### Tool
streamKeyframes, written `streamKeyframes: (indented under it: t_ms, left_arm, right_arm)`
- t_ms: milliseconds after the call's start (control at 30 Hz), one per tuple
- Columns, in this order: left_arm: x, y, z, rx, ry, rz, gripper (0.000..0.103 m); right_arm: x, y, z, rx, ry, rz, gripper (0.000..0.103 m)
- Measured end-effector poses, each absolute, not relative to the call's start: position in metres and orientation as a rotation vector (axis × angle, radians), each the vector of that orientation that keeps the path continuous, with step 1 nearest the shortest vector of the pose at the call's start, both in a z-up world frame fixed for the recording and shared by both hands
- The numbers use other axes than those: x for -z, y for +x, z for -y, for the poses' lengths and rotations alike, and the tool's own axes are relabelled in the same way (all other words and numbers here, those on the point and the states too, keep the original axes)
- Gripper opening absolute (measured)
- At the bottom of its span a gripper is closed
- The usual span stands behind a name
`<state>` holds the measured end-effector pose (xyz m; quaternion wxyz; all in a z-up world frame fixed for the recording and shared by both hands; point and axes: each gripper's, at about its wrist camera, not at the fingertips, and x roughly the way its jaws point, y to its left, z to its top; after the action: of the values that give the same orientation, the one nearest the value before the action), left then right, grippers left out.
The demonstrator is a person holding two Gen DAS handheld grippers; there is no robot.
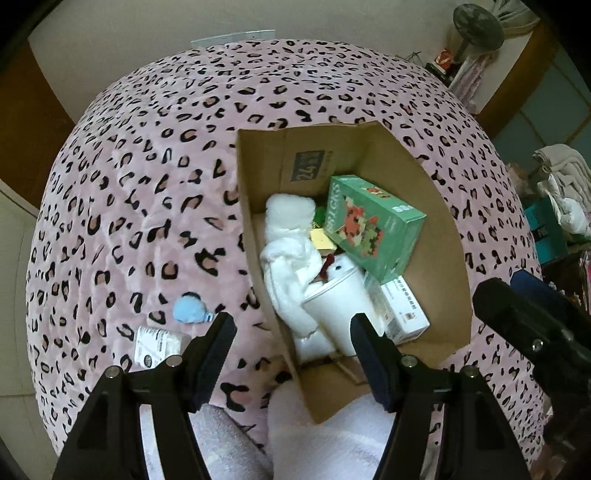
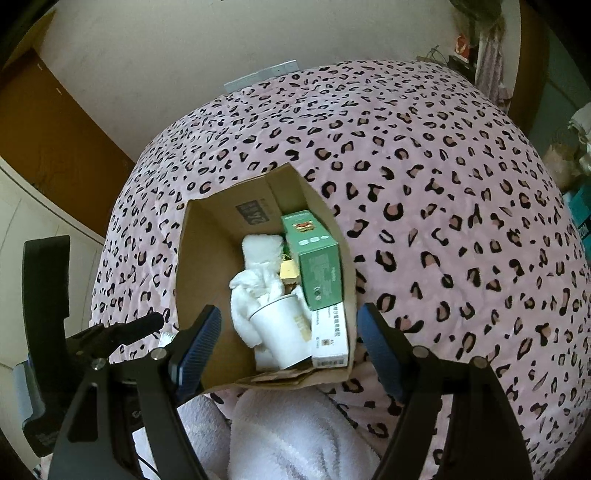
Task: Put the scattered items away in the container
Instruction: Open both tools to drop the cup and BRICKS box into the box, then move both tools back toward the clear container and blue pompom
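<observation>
An open cardboard box stands on a pink leopard-print blanket. Inside lie a white plush toy, a green carton, a white cup and a small white carton. On the blanket left of the box rest a blue pompom and a white packet. My left gripper hangs open over the box's near left edge, nothing between its fingers. My right gripper is open above the cup and holds nothing.
A person's pale fleecy legs press against the box's near side. The right tool shows at the left wrist view's edge. A fan and piled laundry stand beyond the bed's right side. Brown wooden furniture lies left.
</observation>
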<state>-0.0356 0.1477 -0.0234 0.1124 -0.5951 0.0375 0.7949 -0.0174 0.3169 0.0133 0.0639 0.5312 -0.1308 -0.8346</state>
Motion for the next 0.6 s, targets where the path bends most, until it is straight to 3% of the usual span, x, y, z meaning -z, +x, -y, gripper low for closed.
streamKeyframes:
  t_ms: [600]
  left_arm:
    - [0.011, -0.008, -0.092, -2.392, -1.734, -0.034, 0.067]
  right_arm:
    - [-0.030, 0.007, -0.253, 2.487, 1.572, 0.250, 0.077]
